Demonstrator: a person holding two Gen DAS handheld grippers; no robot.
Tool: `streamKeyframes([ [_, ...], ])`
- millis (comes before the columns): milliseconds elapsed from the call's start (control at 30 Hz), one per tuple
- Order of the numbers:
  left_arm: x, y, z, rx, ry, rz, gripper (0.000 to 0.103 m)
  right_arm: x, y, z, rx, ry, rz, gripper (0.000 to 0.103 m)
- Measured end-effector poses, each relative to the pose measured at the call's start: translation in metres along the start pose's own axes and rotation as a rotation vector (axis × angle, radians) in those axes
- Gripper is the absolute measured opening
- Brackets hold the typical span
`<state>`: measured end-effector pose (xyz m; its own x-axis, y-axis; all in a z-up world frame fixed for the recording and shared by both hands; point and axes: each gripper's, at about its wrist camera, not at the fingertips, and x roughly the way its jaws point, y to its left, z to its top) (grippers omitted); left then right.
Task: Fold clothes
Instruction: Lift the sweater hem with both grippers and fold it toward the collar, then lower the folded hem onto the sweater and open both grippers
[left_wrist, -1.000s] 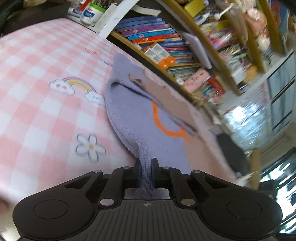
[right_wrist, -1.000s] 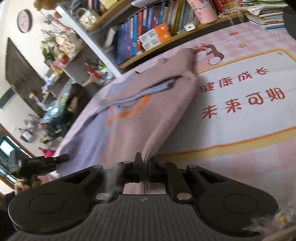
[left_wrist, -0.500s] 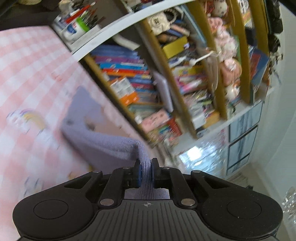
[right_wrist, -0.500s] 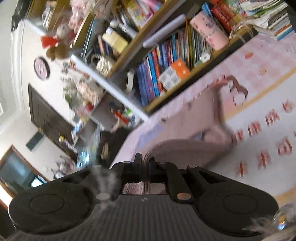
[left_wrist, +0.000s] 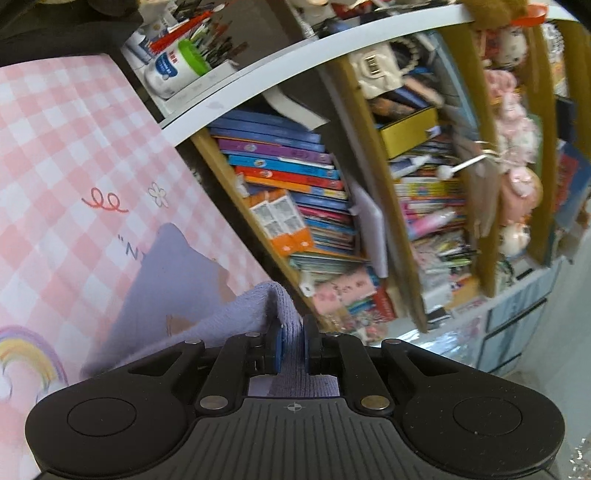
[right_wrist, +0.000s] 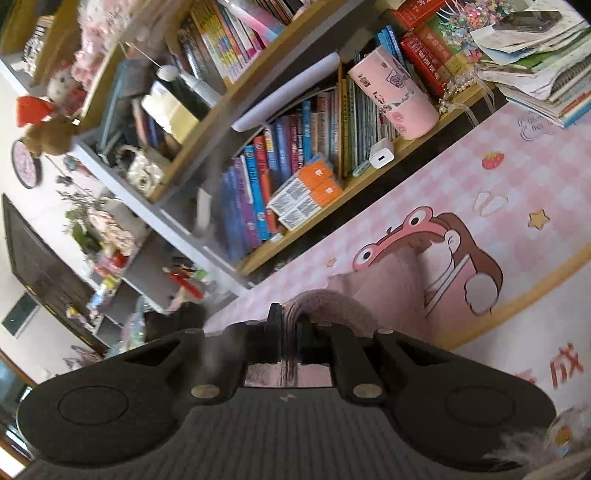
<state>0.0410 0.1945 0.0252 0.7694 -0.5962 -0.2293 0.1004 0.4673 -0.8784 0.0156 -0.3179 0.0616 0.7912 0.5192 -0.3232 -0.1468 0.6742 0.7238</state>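
The garment (left_wrist: 177, 291) is lavender knit with mauve-brown patches, and it shows dusty mauve (right_wrist: 384, 299) from the right side. The tabletop (left_wrist: 66, 155) wears a pink-and-white gingham cover printed with a pastel rainbow (left_wrist: 26, 354), a small white flower (left_wrist: 158, 194) and a red squiggle (left_wrist: 105, 202). Toward its right end the cover (right_wrist: 480, 177) carries a pink-and-brown cartoon frog (right_wrist: 439, 254), a red strawberry (right_wrist: 492, 160), a yellow star (right_wrist: 538, 219), a mustard curved line and red characters. Both grippers are black; the left gripper (left_wrist: 292, 341) has blue pads (left_wrist: 277, 347). The book spines (left_wrist: 280, 162) are blue, purple and red.
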Motion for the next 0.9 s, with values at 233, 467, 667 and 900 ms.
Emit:
streamKeyframes([
  [233,0.036,0.023,0.012,-0.015,0.032,0.087,0.010,0.039,-0.018,0.006,0.002,0.038,-0.073,0.007],
  [467,0.061,0.043,0.015,0.001,0.067,0.172,0.010,0.070,-0.026,0.005,-0.071,0.075,-0.176,0.010],
  [667,0.067,0.045,0.016,0.034,0.086,0.187,0.012,0.082,-0.029,0.006,-0.114,0.100,-0.218,0.011],
  [900,0.063,0.032,0.018,0.096,0.079,0.196,0.040,0.074,-0.024,0.009,-0.154,0.067,-0.239,0.042],
])
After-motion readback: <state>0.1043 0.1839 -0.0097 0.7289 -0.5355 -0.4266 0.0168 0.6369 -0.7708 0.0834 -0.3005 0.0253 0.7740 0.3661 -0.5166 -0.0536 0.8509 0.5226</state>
